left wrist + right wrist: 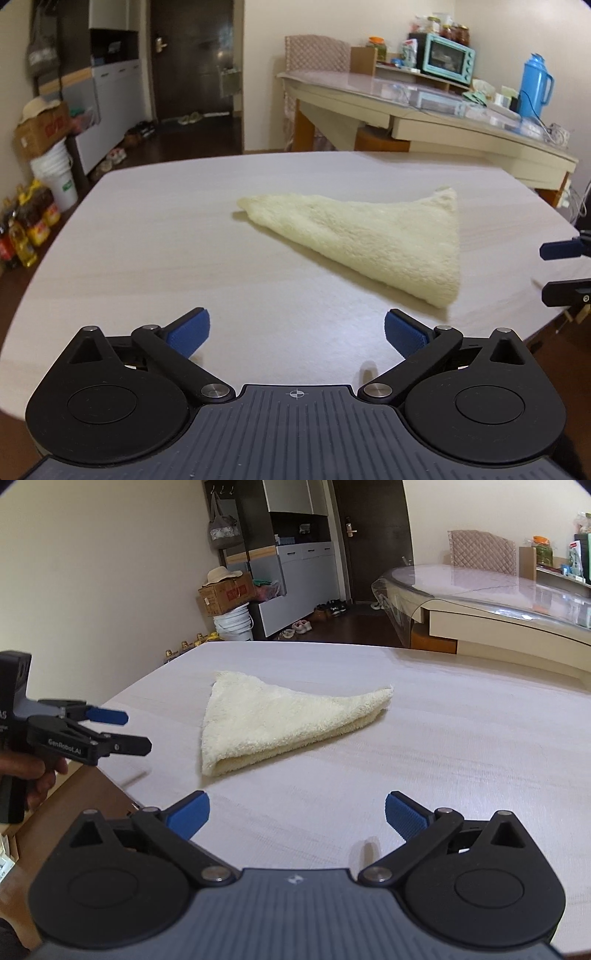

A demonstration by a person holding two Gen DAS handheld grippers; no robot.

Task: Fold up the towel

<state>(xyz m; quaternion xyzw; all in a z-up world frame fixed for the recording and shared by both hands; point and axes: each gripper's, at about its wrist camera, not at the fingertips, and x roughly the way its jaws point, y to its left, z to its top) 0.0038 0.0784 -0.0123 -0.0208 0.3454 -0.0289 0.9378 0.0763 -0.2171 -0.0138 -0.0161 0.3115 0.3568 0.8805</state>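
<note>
A cream fluffy towel [373, 236] lies folded into a triangle on the pale wood table [155, 236]. It also shows in the right wrist view [273, 720], with its folded edge toward me. My left gripper [297, 332] is open and empty, a short way back from the towel. It also shows in the right wrist view [138, 731], at the table's left edge. My right gripper [297, 812] is open and empty, just short of the towel's near corner. Its fingertips [557, 251] show at the right edge of the left wrist view.
A glass-topped desk [424, 99] with a teal toaster oven [447, 57] and a blue thermos [533, 85] stands behind the table. A cardboard box [40, 129], white buckets [55, 173] and oil bottles [26, 225] stand on the floor at left.
</note>
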